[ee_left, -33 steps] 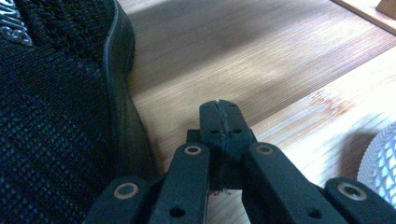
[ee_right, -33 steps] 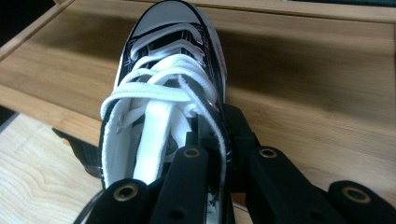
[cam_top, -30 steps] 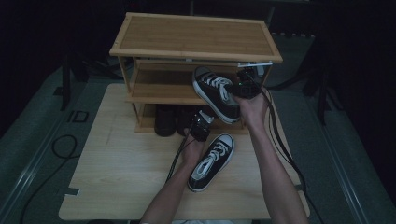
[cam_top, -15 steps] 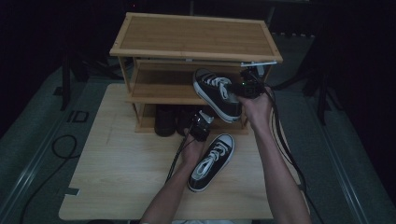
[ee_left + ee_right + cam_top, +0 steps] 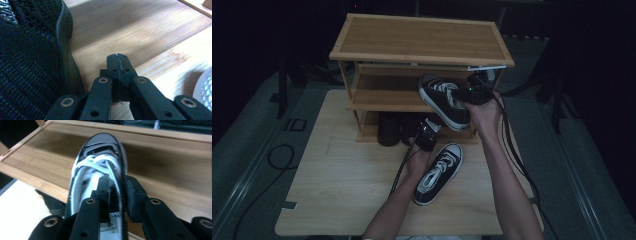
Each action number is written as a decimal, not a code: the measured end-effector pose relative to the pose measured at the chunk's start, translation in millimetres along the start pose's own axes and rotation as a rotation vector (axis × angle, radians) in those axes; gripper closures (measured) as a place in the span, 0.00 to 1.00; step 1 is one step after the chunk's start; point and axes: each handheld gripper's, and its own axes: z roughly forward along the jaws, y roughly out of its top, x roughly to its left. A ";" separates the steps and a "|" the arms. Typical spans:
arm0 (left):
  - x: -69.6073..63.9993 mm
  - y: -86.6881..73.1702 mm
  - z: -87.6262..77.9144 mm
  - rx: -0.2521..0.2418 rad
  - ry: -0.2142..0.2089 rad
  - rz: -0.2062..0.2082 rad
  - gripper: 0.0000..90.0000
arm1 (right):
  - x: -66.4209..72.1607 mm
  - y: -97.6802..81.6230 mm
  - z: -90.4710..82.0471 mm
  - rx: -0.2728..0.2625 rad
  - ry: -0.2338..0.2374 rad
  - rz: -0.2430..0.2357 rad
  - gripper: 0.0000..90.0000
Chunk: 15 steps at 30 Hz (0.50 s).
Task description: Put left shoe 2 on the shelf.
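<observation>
Darkness surrounds the wooden table [image 5: 337,200] and its bamboo shoe rack [image 5: 422,37]. One black sneaker [image 5: 443,100] lies across the rack's middle shelf near its right end, overhanging the front edge. The right gripper [image 5: 117,192] straddles its collar; its jaws have just been opening, so release looks under way. The second sneaker [image 5: 439,172] waits near the table's front edge beside the left gripper [image 5: 117,58], jaws together on nothing.

Dark shoes [image 5: 396,128] on the bottom shelf; a cable [image 5: 272,160] on the floor.
</observation>
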 end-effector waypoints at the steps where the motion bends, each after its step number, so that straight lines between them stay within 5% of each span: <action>1: 0.1 0.0 0.0 0.000 -0.001 0.000 1.00 | 0.9 0.1 0.1 0.002 -0.003 0.002 0.81; 15: -0.2 0.0 0.1 0.001 0.002 -0.001 1.00 | 6.1 -5.5 -14.2 -0.137 -0.065 -0.053 0.81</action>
